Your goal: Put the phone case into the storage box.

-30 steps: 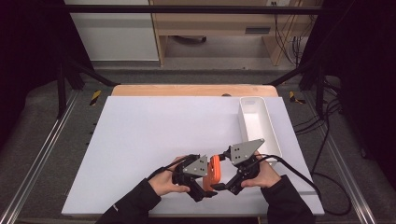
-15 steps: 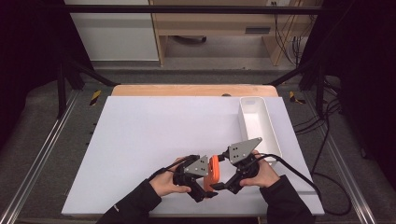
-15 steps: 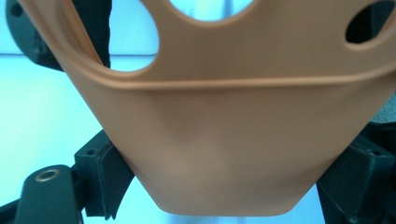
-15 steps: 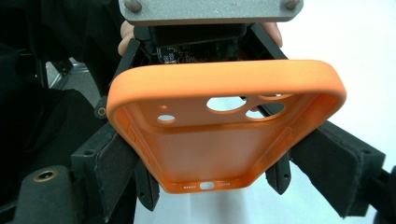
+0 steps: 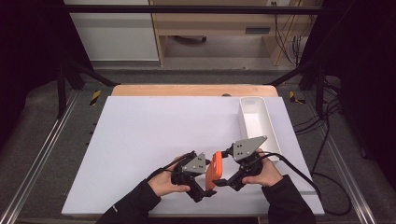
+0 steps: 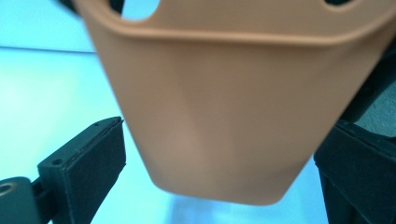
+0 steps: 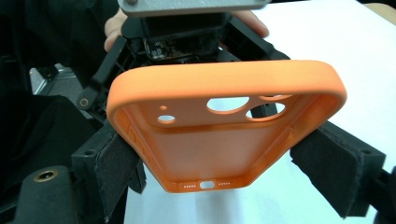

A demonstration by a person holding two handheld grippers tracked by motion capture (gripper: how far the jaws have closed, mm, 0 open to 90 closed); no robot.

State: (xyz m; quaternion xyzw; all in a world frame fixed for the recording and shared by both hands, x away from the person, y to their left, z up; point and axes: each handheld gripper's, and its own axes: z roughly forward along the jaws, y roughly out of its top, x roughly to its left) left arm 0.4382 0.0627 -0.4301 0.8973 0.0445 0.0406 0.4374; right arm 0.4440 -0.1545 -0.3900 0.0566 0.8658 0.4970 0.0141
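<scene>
Both forearms in from the near edge of the white mat (image 5: 140,140), hands (image 5: 164,183) close together. Right gripper (image 7: 224,158) clamped on the orange phone case (image 7: 224,126); left gripper (image 6: 219,154) with jaws spread beside it.

orange phone case (image 7: 224,135), black gripper pads (image 7: 109,170), white table (image 5: 163,135), white tray (image 5: 254,119), grey plates (image 5: 249,147)

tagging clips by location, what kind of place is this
Probably a lab or workshop recording bench, not a home: a white table inside a black frame, metal rails alongside, and loose cables behind.
</scene>
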